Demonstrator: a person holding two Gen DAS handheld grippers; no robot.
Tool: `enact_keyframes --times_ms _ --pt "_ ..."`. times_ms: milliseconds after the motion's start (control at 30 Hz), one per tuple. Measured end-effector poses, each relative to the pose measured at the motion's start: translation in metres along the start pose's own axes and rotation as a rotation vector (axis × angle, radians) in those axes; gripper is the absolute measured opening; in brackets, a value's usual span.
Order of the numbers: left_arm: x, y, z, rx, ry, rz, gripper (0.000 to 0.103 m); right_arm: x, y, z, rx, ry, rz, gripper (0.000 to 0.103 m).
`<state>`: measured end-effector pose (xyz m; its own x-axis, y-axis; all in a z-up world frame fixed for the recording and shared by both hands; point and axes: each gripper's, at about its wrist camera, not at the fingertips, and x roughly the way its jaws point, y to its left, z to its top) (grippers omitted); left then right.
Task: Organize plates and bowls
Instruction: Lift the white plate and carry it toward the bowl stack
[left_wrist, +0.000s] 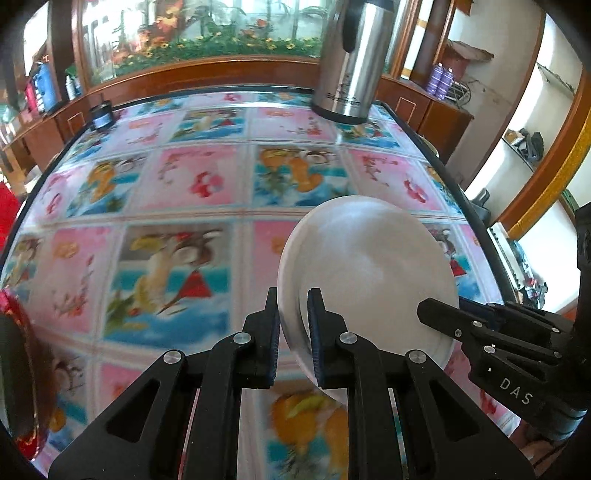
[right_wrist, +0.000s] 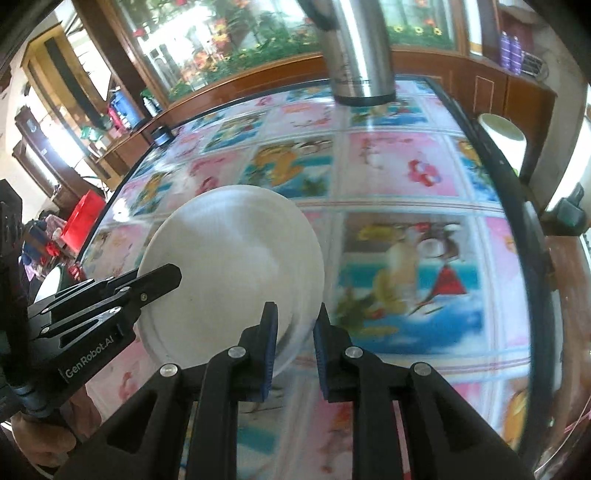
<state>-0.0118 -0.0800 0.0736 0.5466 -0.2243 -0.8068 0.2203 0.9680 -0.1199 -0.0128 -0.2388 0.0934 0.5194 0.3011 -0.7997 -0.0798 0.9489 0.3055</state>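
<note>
A white plate (left_wrist: 369, 273) hangs tilted above the table, held by opposite edges. My left gripper (left_wrist: 293, 306) is shut on its near left rim, blue pads pressing both faces. In the same view my right gripper (left_wrist: 436, 314) reaches in from the right onto the plate's other edge. The right wrist view shows the plate (right_wrist: 229, 266) from the other side. There my right gripper (right_wrist: 295, 317) is shut on the near right rim, and my left gripper (right_wrist: 162, 277) comes in from the left over the plate's face.
The table (left_wrist: 184, 184) has a glossy cartoon-patterned top. A tall steel flask (left_wrist: 351, 66) stands at its far edge, and a small dark jar (left_wrist: 101, 116) at the far left corner. A red-rimmed dish (left_wrist: 18, 369) lies at the near left. A white round object (right_wrist: 502, 129) sits beyond the right edge.
</note>
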Motion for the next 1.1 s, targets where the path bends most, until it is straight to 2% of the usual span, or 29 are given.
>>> enact_keyframes --times_ms 400,1100 --pt "-0.031 0.063 -0.03 -0.064 -0.019 0.038 0.014 0.016 0.067 -0.011 -0.077 0.022 0.033 0.02" --pt "-0.064 0.13 -0.048 -0.154 -0.05 0.07 0.014 0.026 0.143 -0.012 -0.201 0.038 0.041 0.02"
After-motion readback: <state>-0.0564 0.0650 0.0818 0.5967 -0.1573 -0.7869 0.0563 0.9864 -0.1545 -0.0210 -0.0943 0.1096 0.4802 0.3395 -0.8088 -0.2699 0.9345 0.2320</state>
